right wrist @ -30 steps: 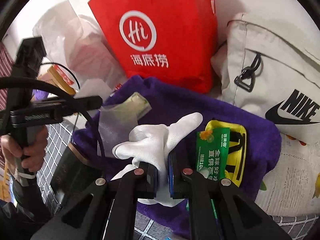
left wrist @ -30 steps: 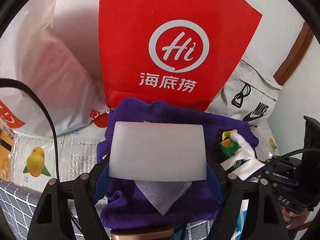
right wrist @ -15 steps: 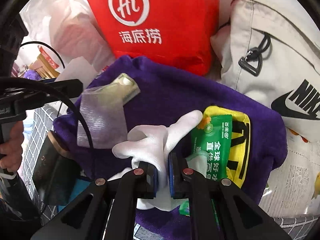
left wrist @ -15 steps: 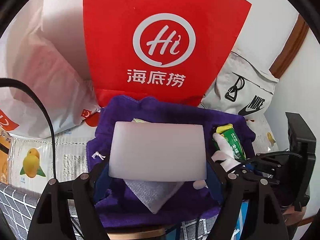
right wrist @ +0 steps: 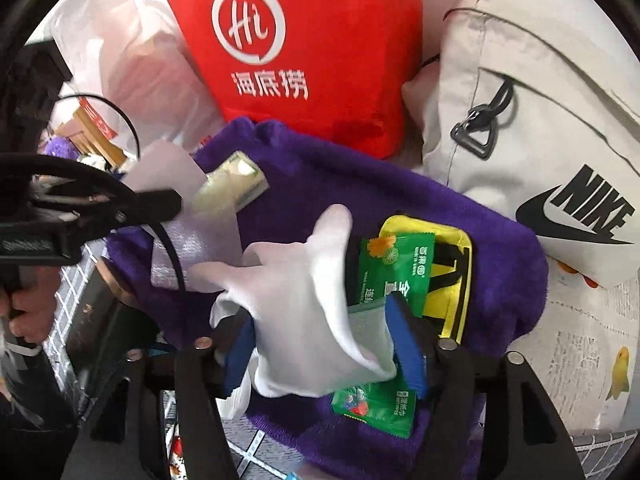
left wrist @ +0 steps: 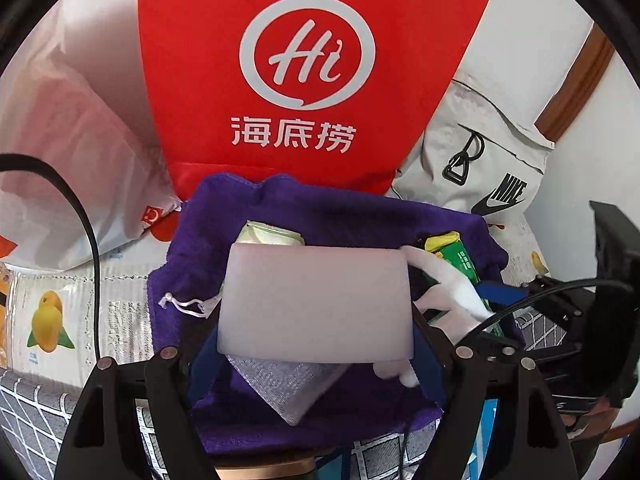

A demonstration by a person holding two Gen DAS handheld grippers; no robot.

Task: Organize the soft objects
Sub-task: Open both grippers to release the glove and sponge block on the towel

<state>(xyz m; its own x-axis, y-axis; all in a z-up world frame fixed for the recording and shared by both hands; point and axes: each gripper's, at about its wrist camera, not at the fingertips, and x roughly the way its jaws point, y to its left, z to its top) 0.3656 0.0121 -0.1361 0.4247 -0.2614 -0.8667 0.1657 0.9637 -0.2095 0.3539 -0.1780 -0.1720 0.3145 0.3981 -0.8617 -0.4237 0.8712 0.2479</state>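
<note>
Seen on the left hand-held gripper (left wrist: 316, 344): closed on a pale soft block (left wrist: 316, 300), gripped by its two short ends, long axis lying straight across from pad to pad. Held a little above a purple towel (left wrist: 340, 208), with a grey mesh bag (left wrist: 288, 388) directly under the block and nearer to the camera. Seen on the right hand-held gripper (right wrist: 322, 348): jaws just been opening and now standing apart, with a white glove (right wrist: 304, 280) between them but not pinched, as far as can be judged. Resting on the same towel, cuff close to the right pad, fingers pointing forward and a little to the left, away from the pads; so long axis roughly along the pointing line, not across it. Partly covering a green packet (right wrist: 400, 272) and a yellow pouch (right wrist: 460, 280), both just ahead and to the right of the pads. Farther ahead, past the towel's far edge, a red bag (right wrist: 300, 40) standing upright. Probably a release of the glove onto the towel, done or nearly done. For the glove, the right hand clearly nearer; for the block, only the left, already holding it. Most likely next: pull the right side back clear of the cuff without dragging it, then lower the block onto free towel ahead of the left pads. Some risk of the glove sliding off the slick packet.
</note>
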